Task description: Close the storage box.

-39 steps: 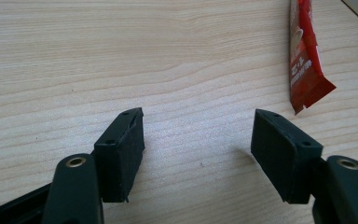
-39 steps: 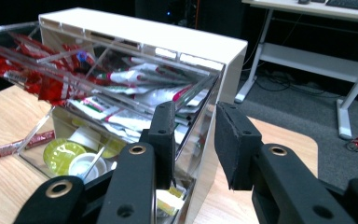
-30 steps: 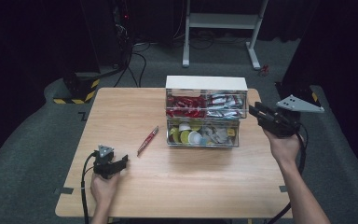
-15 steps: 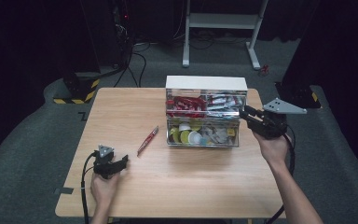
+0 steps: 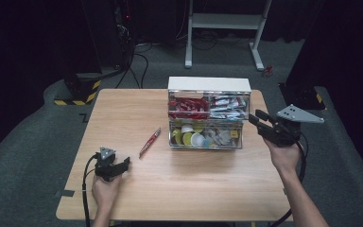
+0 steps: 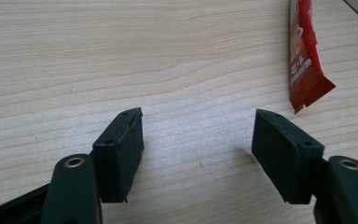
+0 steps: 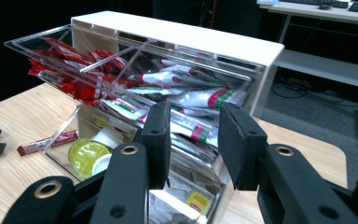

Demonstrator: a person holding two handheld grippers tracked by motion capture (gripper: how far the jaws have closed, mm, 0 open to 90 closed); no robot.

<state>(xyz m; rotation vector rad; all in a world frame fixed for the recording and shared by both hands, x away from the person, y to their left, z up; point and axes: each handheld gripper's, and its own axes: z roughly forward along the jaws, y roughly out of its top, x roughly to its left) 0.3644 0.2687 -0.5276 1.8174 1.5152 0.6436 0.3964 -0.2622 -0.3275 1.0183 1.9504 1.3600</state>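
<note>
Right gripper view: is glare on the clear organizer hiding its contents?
Right gripper view: only thin bright edges on the clear organizer; packets read sharply, near tongs soft. High view: dark surroundings, table evenly lit, contents small and slightly blurred.

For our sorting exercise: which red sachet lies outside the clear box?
The lone red sachet flat on the bare table, left of the box. The other red sachets are bunched in the box's upper left compartment.

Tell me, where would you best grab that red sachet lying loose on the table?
Probably across the middle of the red sachet, coming straight down from above: it lies flat, long and narrow on the table, so jaws should span its short width. The left gripper is nearest and open.
</note>
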